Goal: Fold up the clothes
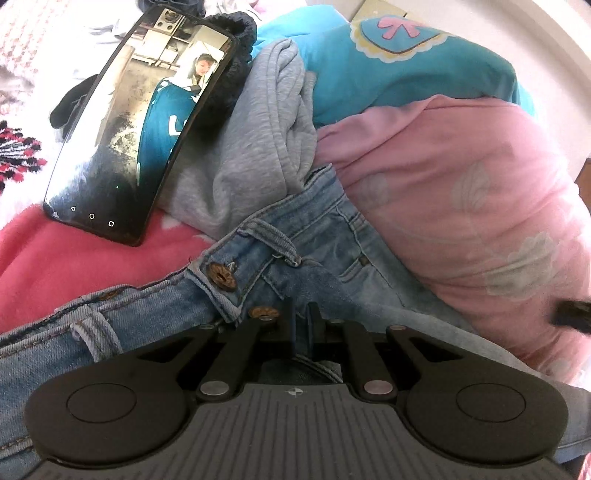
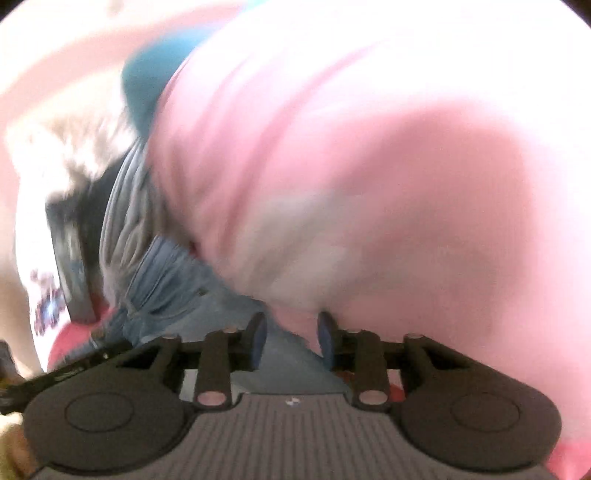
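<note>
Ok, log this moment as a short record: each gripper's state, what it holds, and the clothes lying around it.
left gripper: shut on the jeans, near the waistband button
right gripper: open, pads apart at the edge of the pink garment; view blurred
pile behind jeans: grey sweatshirt, teal garment, pink garment on the right
smartphone: screen lit, leaning on the grey sweatshirt and a dark knit item
underneath: coral-pink blanket
</note>
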Motion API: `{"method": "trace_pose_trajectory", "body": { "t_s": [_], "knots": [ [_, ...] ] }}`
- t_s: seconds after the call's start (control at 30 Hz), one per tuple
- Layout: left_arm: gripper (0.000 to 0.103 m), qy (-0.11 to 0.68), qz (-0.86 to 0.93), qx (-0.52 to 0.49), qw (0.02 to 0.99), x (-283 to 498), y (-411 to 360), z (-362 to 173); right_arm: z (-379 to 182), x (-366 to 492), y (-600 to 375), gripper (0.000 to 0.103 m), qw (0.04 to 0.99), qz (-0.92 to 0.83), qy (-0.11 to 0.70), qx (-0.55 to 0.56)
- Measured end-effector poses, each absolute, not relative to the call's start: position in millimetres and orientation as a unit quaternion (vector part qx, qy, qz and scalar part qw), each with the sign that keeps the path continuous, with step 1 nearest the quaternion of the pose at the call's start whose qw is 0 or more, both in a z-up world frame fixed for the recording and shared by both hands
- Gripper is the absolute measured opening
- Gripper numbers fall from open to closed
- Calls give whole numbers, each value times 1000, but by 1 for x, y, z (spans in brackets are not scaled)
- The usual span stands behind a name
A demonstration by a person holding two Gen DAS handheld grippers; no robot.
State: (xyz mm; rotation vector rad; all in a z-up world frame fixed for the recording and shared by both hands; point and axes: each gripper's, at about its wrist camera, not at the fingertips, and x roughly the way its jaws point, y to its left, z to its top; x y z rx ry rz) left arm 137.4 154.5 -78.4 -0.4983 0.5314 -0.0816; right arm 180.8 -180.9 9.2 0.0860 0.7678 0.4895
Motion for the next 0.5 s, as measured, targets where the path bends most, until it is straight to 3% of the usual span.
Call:
{"method": "trace_pose_trajectory", "body": {
  "t_s": [0.1,0.2,0.33,0.5],
  "knots": [
    [9,257,-41,-244,934,136,154,-79,14,148,-252,66,908,156,377,95],
    [9,253,-40,-245,935,134,154,-80,2,117,-321,67,897,84,396,175],
    [9,242,-39,-244,938,132,152,-82,-40,85,-389,76,846,31,416,332],
    [9,233,-31,-229,945,130,146,-82,-87,73,-402,76,780,87,418,457]
  ]
}}
